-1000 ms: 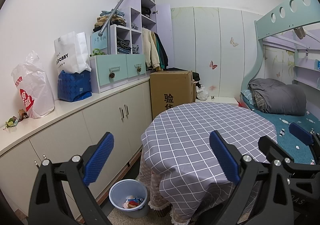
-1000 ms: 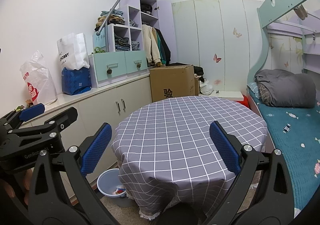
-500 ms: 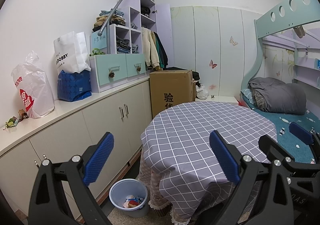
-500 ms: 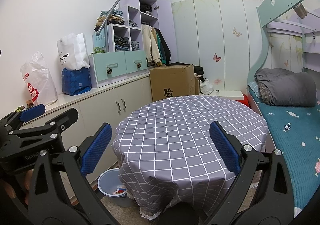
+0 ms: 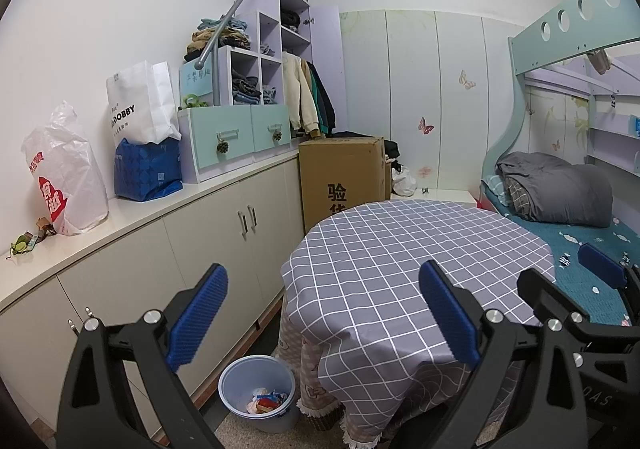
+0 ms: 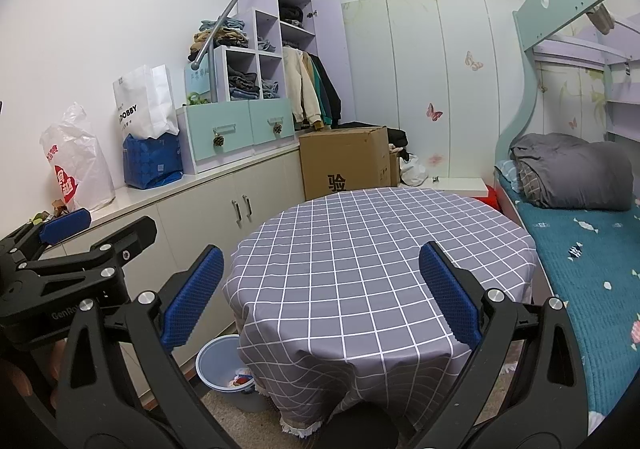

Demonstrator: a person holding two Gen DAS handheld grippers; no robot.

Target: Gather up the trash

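Both grippers — left gripper (image 5: 322,323) and right gripper (image 6: 318,299) — hang spread wide, holding nothing. I'm at the search step, I judge: scraps (image 5: 28,241) lie on the counter (image 5: 132,217), far left; the bin (image 5: 258,393) stands beside the table (image 5: 400,269). Next, I'd swing left.

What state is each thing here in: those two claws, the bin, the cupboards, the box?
left gripper: open, empty.
right gripper: open, empty.
blue bin: upright, some trash inside.
cabinet doors: shut.
teal drawers: shut.
cardboard box: closed.
table: cloth-covered.
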